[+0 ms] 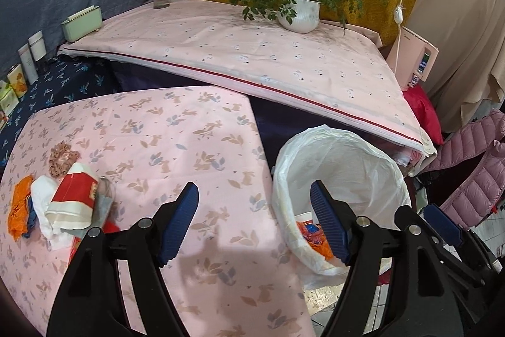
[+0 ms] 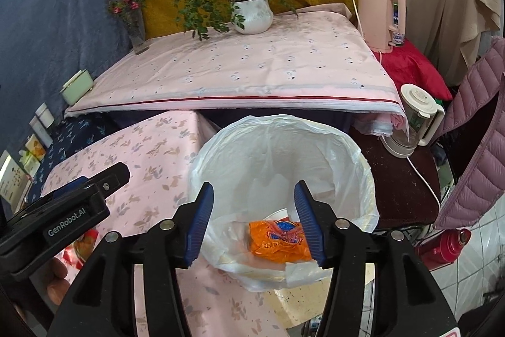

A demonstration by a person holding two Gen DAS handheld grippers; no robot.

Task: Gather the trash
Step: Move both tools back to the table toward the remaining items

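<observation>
Where legible, left claw (image 2: 85, 188) reads "GenRobot.AI".

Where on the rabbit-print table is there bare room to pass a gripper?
The pink rabbit-print tablecloth lies bare from the trash pile to its edge by the white-lined bin. It is crowded at the left: red-and-white carton, orange wrapper, white tissue.

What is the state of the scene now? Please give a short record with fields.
left gripper: open, empty, above the table edge
right gripper: open, empty, over the bin
bin: white liner, orange wrapper inside
trash on table: red-and-white carton, orange wrapper piece, white tissue
</observation>
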